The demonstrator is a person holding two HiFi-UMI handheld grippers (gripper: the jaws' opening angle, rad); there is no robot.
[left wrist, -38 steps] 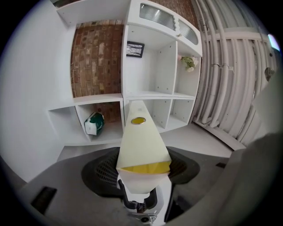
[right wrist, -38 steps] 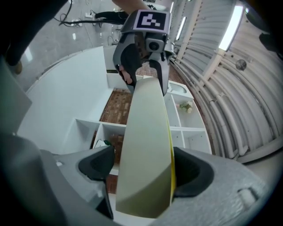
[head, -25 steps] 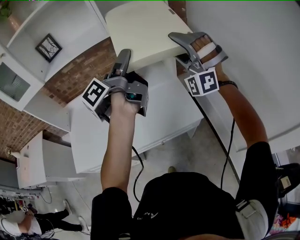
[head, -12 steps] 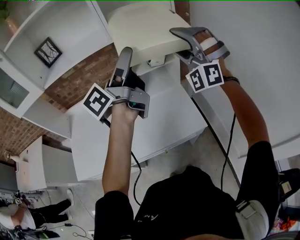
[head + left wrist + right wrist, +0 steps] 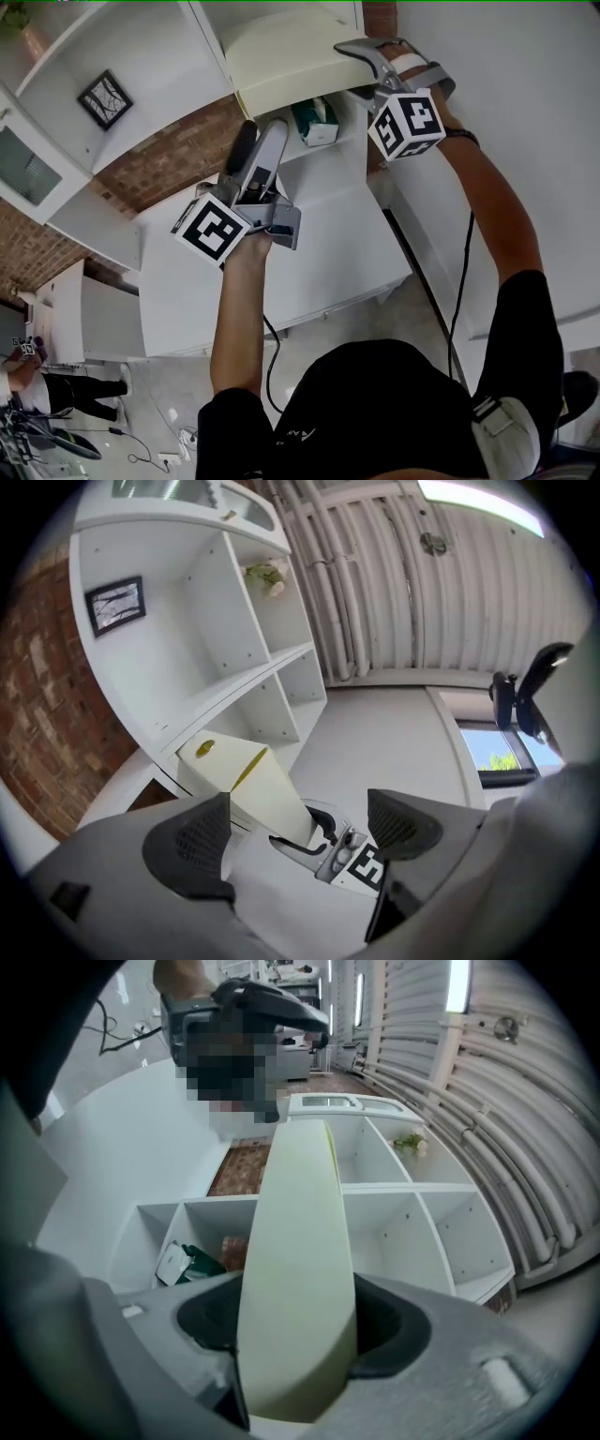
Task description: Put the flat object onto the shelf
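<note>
The flat object (image 5: 281, 47) is a thick cream board lying at the front of the white shelf (image 5: 141, 75). My right gripper (image 5: 361, 73) is shut on the board's right edge. In the right gripper view the board (image 5: 300, 1269) stands edge-on between the pads and points into the shelf (image 5: 403, 1213). My left gripper (image 5: 255, 141) hangs below and left of the board, apart from it. Its jaws are opening and nothing is between them. The left gripper view looks past its own gripper (image 5: 300, 836) at the board (image 5: 239, 780) and the right gripper (image 5: 337, 850).
A green and white packet (image 5: 314, 120) lies in a shelf compartment under the board. A framed picture (image 5: 100, 97) stands in a compartment to the left. A brick wall (image 5: 169, 155) shows behind the shelf, and a low white cabinet (image 5: 309, 253) is below my hands.
My left gripper has let go of the board, opened wide and dropped back to the left. The right gripper has carried the board up and further into the shelf.
</note>
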